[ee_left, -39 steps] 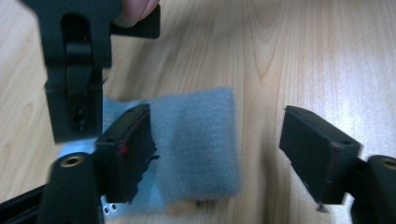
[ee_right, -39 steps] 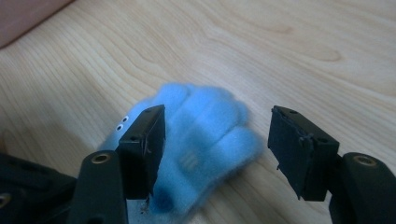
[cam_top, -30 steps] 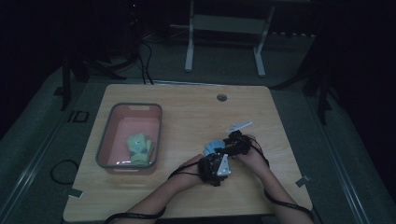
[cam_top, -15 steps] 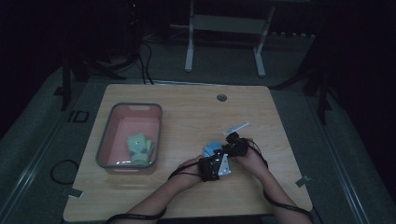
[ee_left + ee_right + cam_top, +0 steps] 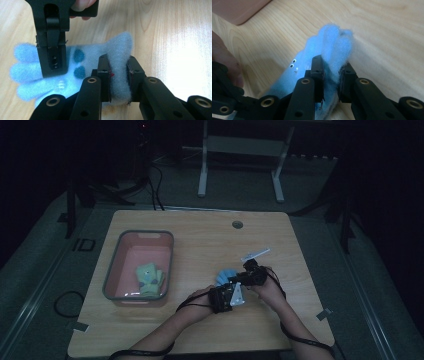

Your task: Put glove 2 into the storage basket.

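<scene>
1. table (image 5: pixel 310 250) was light wood; all places below are given rel. to it.
2. pink bin (image 5: pixel 114 270) sat on table's left half, w/ a green glove (image 5: pixel 150 279) lying inside, near its front end.
3. blue fuzzy glove (image 5: pixel 226 276) lay right of table centre, toward the front edge, well apart from the bin.
4. left gripper (image 5: pixel 119 75) was pinched tight on the glove's cuff end; its jaws had just been closing, fabric bunched between the pads.
5. right gripper (image 5: pixel 332 75) was clamped on the finger end, jaws also just closing, fluff squeezed between them.
6. step in hand, as i judge it: both ends grabbed, lift not yet begun. next move prob. needs both hands to rise together, keep the pinch, carry leftward over the table to the bin w/o dragging.
</scene>
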`<action>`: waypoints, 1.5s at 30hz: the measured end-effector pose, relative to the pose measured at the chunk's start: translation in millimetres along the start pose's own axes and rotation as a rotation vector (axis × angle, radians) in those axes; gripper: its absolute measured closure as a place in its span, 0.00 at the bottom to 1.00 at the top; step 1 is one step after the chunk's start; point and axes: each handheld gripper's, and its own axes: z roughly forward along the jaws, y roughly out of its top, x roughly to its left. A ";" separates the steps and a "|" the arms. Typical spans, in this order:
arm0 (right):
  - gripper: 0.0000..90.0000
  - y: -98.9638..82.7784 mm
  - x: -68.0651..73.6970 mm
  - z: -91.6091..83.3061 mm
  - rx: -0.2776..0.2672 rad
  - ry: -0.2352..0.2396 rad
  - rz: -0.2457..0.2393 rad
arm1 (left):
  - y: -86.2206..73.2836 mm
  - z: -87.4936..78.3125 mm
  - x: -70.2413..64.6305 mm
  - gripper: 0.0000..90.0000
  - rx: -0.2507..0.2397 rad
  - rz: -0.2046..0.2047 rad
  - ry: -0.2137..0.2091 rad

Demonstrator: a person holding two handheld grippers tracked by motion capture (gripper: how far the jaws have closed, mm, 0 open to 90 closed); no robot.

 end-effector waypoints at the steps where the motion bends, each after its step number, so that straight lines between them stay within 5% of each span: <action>1: 0.87 1.6 2.1 -0.4 -0.002 -0.001 -0.007 | 0.0 -3.1 0.8 0.86 -0.002 0.003 0.004; 28: 0.87 63.4 40.7 -11.3 -0.087 0.090 -0.069 | -5.3 -78.5 22.9 0.86 0.041 0.056 0.081; 45: 0.87 108.7 71.5 11.9 -0.076 0.134 -0.131 | -33.5 -119.0 36.1 0.86 0.072 0.034 0.123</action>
